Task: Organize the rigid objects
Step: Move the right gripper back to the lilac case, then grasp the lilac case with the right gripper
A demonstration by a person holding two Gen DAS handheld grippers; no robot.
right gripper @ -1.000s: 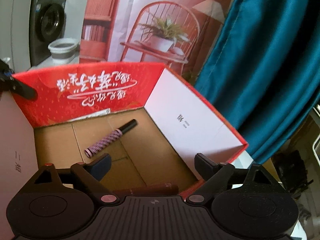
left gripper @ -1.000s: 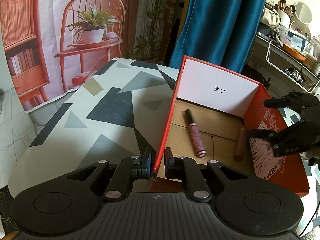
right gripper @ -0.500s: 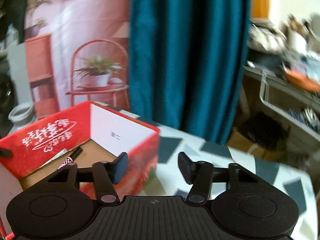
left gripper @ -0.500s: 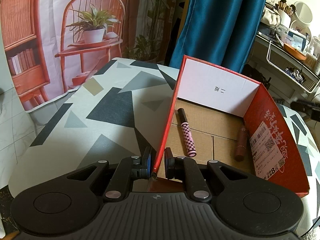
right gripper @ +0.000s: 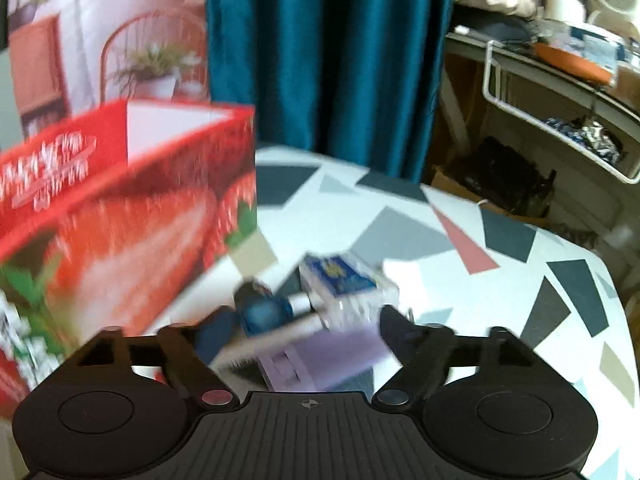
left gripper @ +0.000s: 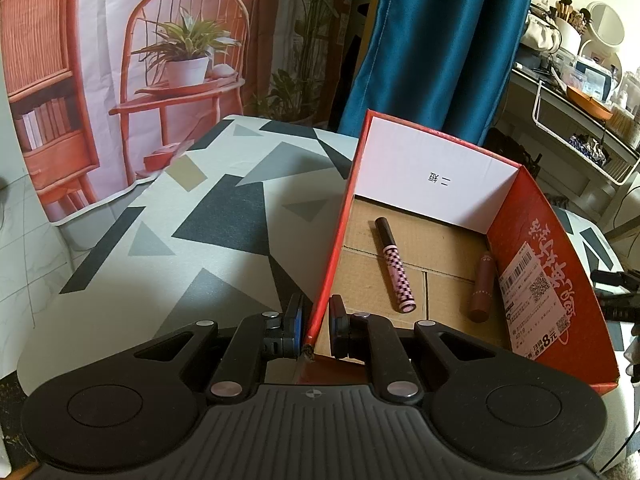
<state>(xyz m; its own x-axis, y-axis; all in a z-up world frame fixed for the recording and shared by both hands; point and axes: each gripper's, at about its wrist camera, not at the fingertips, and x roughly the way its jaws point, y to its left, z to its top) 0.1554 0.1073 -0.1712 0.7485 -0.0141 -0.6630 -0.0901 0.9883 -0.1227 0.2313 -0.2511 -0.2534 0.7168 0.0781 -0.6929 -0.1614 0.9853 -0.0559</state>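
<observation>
Here, the table [left gripper: 168,240], covered in a cloth of grey, black and white triangles, fills the middle of the left wrist view and the right half of the right wrist view. Behind it hang a printed backdrop [left gripper: 120,40] at upper left and a teal curtain [left gripper: 440,40] at upper centre; a cluttered shelf [left gripper: 580,92] sits at upper right.

The red box [left gripper: 560,280] stands open-topped on the table, right of centre in the left wrist view, with a white inner end wall and a brown cardboard floor. In the right wrist view, blurred by motion, the same box takes up the left side of the frame.

The left gripper [left gripper: 316,328], at lower centre, is clamped on the box's near left wall, one pad on either side of the red edge. The right gripper [right gripper: 296,340] has its jaws spread wide, having just been opening; nothing is pressed between its pads. Part of it also shows at the right edge of the left wrist view, outside the box.

Inside the box, a checked pink tube [left gripper: 394,266] with a black cap lies on the floor near the middle, and a brown tube [left gripper: 482,290] lies against the right wall, apart from the first.

Between and just beyond the right gripper's fingers, on the cloth beside the box, lie a blue-topped carton [right gripper: 344,280], a lilac packet [right gripper: 320,356] and a blue-capped item [right gripper: 264,308]; the blur hides finer detail.
</observation>
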